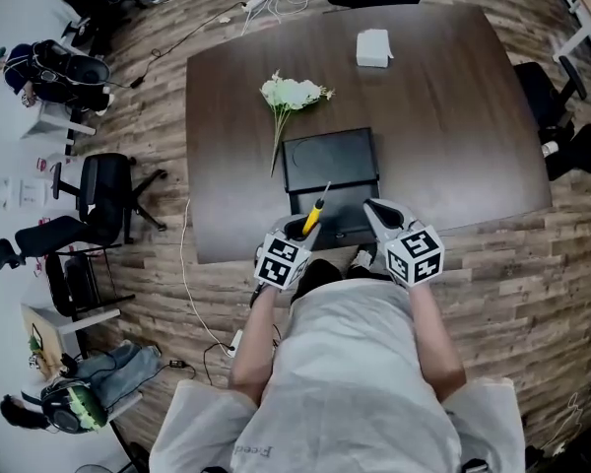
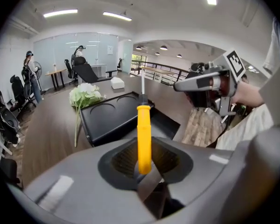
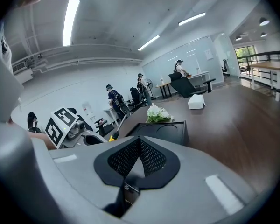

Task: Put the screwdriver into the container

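Observation:
My left gripper is shut on a screwdriver with a yellow handle. Its metal shaft points up and away, toward the black container. The container is a shallow black tray-like box lying on the dark table, just beyond both grippers. My right gripper hovers at the container's near right corner, jaws shut with nothing between them. In the right gripper view the left gripper and screwdriver show at the left, beside the container.
A bunch of white flowers lies left of and behind the container. A white tissue box sits at the table's far side. Office chairs stand left of the table, and people stand in the background.

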`<action>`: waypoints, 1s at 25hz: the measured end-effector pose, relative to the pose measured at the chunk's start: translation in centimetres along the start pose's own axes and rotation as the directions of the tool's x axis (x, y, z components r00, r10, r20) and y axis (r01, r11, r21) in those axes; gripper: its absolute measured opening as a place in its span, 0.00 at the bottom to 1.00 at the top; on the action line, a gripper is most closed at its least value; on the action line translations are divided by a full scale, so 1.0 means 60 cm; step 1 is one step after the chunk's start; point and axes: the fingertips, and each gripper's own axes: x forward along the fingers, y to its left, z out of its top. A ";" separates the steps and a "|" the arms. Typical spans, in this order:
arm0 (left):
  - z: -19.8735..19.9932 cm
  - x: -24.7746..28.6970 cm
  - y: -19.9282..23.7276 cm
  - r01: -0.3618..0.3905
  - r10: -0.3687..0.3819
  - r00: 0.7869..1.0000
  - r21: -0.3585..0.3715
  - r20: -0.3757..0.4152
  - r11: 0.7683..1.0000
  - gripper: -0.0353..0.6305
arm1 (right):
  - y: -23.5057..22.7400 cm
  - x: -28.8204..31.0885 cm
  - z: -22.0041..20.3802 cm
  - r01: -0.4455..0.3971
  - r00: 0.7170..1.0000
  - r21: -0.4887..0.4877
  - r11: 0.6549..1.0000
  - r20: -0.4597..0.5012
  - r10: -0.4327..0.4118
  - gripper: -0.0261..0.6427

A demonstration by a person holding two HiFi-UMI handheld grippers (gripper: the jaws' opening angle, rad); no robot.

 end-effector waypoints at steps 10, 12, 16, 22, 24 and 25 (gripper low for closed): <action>-0.016 0.071 -0.024 0.171 -0.150 0.973 0.108 -0.175 0.979 0.26 | -0.046 -0.034 -0.018 0.152 0.988 0.034 0.988 -0.002 -0.152 0.04; -0.018 0.083 -0.028 0.203 -0.180 0.963 0.101 -0.200 0.974 0.26 | -0.057 -0.042 -0.026 0.181 0.983 0.063 0.982 0.001 -0.181 0.04; -0.016 0.102 -0.028 0.223 -0.185 0.951 0.133 -0.247 0.966 0.26 | -0.068 -0.051 -0.039 0.199 0.980 0.086 0.976 -0.007 -0.200 0.04; -0.017 0.128 -0.047 0.253 -0.183 0.923 0.178 -0.338 0.951 0.26 | -0.086 -0.058 -0.048 0.215 0.977 0.073 0.974 -0.027 -0.214 0.04; -0.020 0.134 -0.037 0.237 -0.156 0.922 0.198 -0.354 0.951 0.26 | -0.085 -0.054 -0.049 0.208 0.978 0.057 0.976 -0.033 -0.206 0.04; -0.019 0.139 -0.033 0.222 -0.135 0.924 0.216 -0.358 0.951 0.26 | -0.085 -0.055 -0.050 0.204 0.979 0.050 0.978 -0.037 -0.203 0.04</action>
